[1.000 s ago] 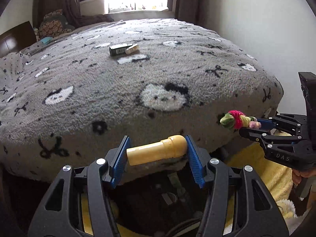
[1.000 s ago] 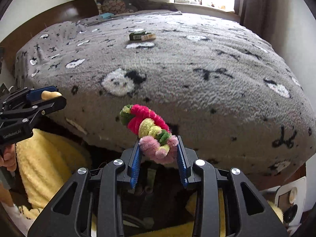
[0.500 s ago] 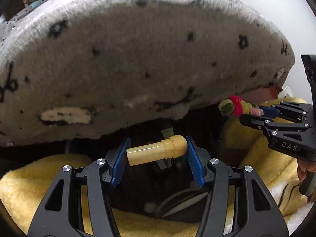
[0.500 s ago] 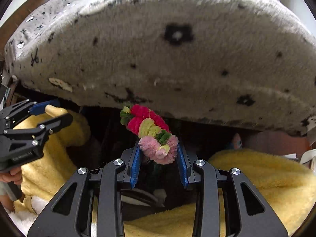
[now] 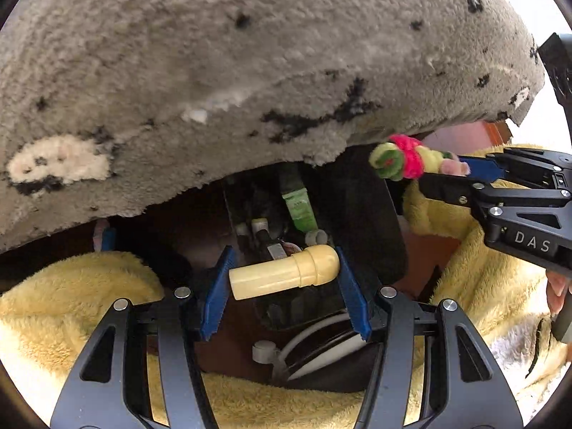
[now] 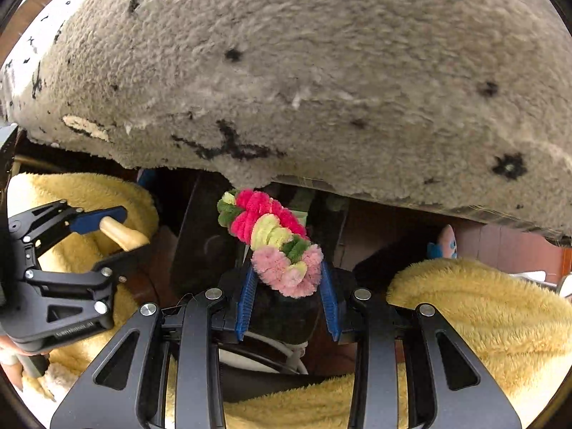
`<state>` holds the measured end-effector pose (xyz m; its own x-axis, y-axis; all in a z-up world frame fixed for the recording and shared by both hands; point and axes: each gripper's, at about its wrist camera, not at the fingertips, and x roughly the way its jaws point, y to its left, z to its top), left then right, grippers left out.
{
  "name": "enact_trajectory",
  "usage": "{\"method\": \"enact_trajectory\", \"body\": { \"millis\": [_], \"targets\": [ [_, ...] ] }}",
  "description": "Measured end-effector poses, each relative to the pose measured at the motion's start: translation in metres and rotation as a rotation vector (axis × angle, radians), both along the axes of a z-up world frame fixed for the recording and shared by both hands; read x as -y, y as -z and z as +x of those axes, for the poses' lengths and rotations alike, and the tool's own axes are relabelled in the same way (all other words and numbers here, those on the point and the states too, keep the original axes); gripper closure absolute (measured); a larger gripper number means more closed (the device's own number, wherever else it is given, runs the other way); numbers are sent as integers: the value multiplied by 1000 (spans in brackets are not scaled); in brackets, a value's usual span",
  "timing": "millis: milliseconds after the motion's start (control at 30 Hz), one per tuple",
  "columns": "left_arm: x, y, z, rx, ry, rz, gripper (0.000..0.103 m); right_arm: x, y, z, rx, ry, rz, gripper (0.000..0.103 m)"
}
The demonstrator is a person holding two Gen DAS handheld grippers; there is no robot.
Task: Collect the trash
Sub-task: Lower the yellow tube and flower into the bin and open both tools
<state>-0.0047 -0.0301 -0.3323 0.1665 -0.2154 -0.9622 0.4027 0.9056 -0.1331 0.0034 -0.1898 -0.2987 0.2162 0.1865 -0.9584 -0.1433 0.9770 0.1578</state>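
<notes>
My left gripper (image 5: 284, 280) is shut on a cream plastic tube (image 5: 282, 275), held crosswise between its blue pads. My right gripper (image 6: 287, 286) is shut on a fuzzy pink, yellow, red and green pipe-cleaner bundle (image 6: 271, 236). Both hang low beside the bed, above a dark bin (image 5: 361, 221) that holds a green wrapper (image 5: 298, 207) and small items. The right gripper with the bundle (image 5: 407, 157) shows at the right of the left wrist view. The left gripper with the tube (image 6: 123, 234) shows at the left of the right wrist view.
The grey fleece blanket (image 5: 250, 71) hangs over the bed edge just above both grippers. Yellow fluffy fabric (image 5: 71, 304) lies on both sides of the bin and also shows in the right wrist view (image 6: 482, 307). A white cable coil (image 5: 321, 346) lies below.
Both grippers have dropped from above the bed top to below its edge and moved closer to the dark bin. Each keeps hold of its item.
</notes>
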Motion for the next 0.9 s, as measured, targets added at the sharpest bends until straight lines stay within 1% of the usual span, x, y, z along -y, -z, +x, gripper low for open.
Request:
{"method": "enact_trajectory", "body": {
  "millis": [133,433,467,500,533,600,667,767,867,900],
  "targets": [
    [1,7,2,-21,-2,-1,49,0,4,3,-14,-9,15,68],
    [5,9,2,-33,10,-13,49,-6,4,9,-18,-10,40,65],
    [6,9,2,-34,8,-10,48,-6,3,9,-17,-7,43,61],
    [6,8,1,-30,5,-10,40,-6,2,9,-14,-4,45,58],
    [6,7,1,-25,2,-11,38,-6,0,9,-10,0,45,58],
    [5,2,1,-18,1,-15,33,-4,-4,10,-2,14,42,46],
    [4,-4,0,-7,0,-13,26,-1,-7,11,6,31,41,40],
    [2,-12,-1,11,0,-8,21,5,-12,12,21,51,38,39],
    [0,-21,0,35,-1,-11,19,11,-19,10,45,68,29,28],
    [0,-25,0,46,-1,-9,18,13,-22,10,51,70,27,27]
  ]
}}
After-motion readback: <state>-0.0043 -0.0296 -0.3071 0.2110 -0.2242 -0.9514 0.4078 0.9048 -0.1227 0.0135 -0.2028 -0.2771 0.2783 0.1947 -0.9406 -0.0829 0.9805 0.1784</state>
